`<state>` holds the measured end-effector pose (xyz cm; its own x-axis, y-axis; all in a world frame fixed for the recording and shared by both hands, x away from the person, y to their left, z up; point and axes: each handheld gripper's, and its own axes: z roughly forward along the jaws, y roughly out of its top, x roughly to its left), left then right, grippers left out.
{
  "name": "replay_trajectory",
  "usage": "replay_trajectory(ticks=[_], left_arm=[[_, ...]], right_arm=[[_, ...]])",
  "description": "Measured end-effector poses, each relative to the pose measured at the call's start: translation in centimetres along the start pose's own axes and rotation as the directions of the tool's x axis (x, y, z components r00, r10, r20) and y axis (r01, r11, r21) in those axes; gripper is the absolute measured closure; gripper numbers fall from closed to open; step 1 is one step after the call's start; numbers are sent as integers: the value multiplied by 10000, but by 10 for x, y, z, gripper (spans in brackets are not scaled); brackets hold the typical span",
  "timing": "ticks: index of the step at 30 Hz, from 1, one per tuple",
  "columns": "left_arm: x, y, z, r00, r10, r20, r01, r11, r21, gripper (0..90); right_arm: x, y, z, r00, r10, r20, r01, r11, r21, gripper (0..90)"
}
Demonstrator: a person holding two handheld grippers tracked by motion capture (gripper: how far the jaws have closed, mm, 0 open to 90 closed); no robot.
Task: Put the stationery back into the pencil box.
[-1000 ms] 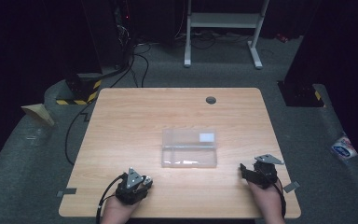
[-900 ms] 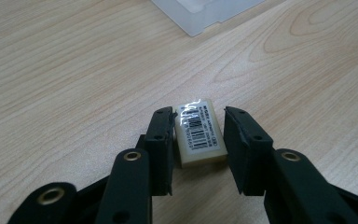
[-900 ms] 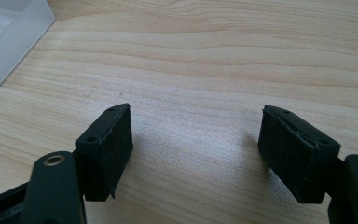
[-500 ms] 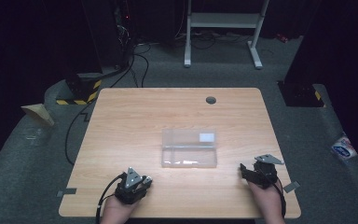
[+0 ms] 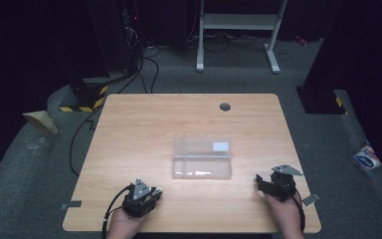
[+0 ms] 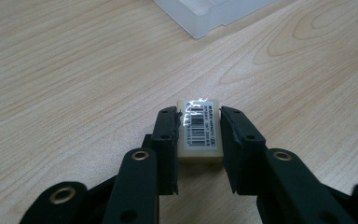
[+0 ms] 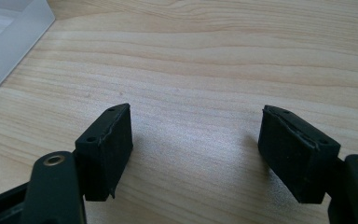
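The eraser (image 6: 199,130), a small cream block with a barcode label on top, lies on the wooden table (image 5: 144,124) near its front-left edge, and my left gripper (image 6: 199,122) has just finished closing on it: the 2 black jaws press its 2 long sides while it rests flat on the wood. From the high view my left gripper (image 5: 140,195) sits low at the table's near edge, with the clear plastic case (image 5: 202,158) well apart from it, toward the middle of the table. My right gripper (image 7: 196,140) hangs spread over bare wood, pinching nothing, and the case's corner (image 7: 9,37) shows off to one side of it. The risk I see is in the hold itself: the jaws grip only the near part of the eraser, so a quick lift could let it pivot or slide out forward. Its glossy label may be slick too. If I carry it to the case, I might nudge that light case across the table, since my right gripper is not steadying it.
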<state>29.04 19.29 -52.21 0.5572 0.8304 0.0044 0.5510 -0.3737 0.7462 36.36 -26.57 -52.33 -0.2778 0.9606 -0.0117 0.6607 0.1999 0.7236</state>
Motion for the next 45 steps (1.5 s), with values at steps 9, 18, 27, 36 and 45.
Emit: replay_trajectory(ticks=[9,18,27,36,45], left_arm=[[1,0,-2,10000,-92,6,92,9998,-156,679],[2,1,-3,9996,-276,-12,276,9993,-269,679],[4,4,-4,9996,-267,-26,265,9983,-510,679],[4,7,-4,9996,-280,-42,277,9976,-636,679],[2,11,-3,9997,-239,96,245,9976,-655,679]], right_arm=[[0,0,0,10000,11,4,-11,10000,-1,260],[0,0,0,10000,0,8,0,10000,-12,259],[0,0,0,10000,10,-1,-10,10000,3,260],[0,0,0,10000,-28,7,28,10000,-2,261],[0,0,0,10000,-28,10,28,10000,-3,261]])
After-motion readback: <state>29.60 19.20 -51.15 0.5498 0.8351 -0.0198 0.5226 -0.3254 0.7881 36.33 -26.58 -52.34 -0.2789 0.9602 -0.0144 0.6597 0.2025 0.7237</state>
